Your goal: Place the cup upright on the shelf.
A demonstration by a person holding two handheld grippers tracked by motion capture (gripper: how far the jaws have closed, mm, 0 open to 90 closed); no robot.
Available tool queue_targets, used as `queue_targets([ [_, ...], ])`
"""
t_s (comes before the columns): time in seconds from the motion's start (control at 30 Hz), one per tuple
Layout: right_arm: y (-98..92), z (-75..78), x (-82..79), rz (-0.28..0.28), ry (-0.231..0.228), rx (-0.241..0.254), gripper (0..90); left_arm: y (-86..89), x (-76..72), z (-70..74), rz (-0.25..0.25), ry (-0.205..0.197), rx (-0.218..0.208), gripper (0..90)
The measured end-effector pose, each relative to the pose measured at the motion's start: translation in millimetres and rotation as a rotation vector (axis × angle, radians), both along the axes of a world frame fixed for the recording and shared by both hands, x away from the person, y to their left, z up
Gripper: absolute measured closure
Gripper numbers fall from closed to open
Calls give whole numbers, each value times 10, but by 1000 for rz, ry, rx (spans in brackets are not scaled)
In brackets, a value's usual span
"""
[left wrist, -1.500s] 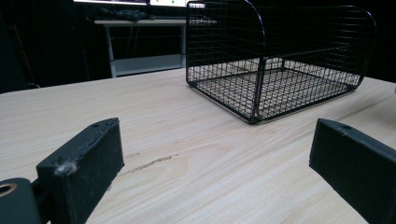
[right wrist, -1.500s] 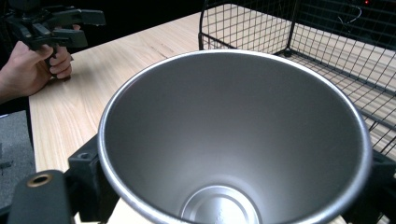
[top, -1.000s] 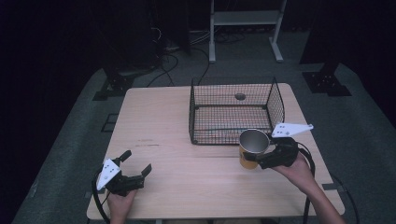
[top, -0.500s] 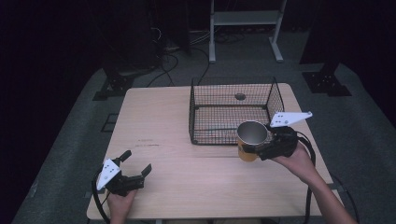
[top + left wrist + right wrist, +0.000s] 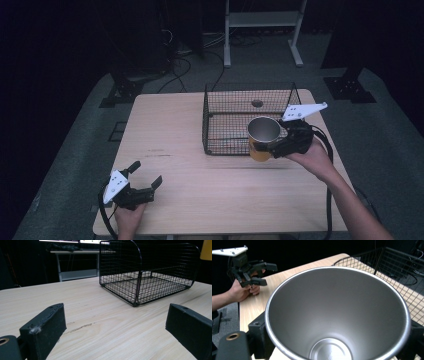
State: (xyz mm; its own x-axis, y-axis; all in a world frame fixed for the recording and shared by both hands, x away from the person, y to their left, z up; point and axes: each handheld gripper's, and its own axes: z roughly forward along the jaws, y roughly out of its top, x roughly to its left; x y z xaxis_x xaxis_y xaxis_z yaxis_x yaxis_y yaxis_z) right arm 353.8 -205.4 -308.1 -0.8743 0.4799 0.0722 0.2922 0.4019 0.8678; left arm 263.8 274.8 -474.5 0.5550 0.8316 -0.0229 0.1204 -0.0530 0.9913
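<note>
Between right gripper [image 5: 274,148] jaws: cup [image 5: 263,136] | above basket [image 5: 224,131] front edge

bare tabletop [image 5: 175,125] left of the wire basket [image 5: 227,127], basket open on top, its floor seemingly bare

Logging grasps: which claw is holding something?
The right claw, shut on the steel cup beside the basket; the left claw is open.

One table [image 5: 190,165], one wire basket [image 5: 235,125] — one cup [image 5: 263,134], two hand-held grippers [image 5: 142,182] — perhaps one small object [image 5: 257,103] inside.
</note>
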Motion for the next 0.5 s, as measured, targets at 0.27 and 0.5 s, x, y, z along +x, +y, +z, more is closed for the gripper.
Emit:
queue_targets([
  [0.27,85,137,205,14,21,3,123,3,-1,1,0,1,-2,23],
  [0.5,149,163,500,6,56,-3,122,8,0,0,0,0,-4,23],
])
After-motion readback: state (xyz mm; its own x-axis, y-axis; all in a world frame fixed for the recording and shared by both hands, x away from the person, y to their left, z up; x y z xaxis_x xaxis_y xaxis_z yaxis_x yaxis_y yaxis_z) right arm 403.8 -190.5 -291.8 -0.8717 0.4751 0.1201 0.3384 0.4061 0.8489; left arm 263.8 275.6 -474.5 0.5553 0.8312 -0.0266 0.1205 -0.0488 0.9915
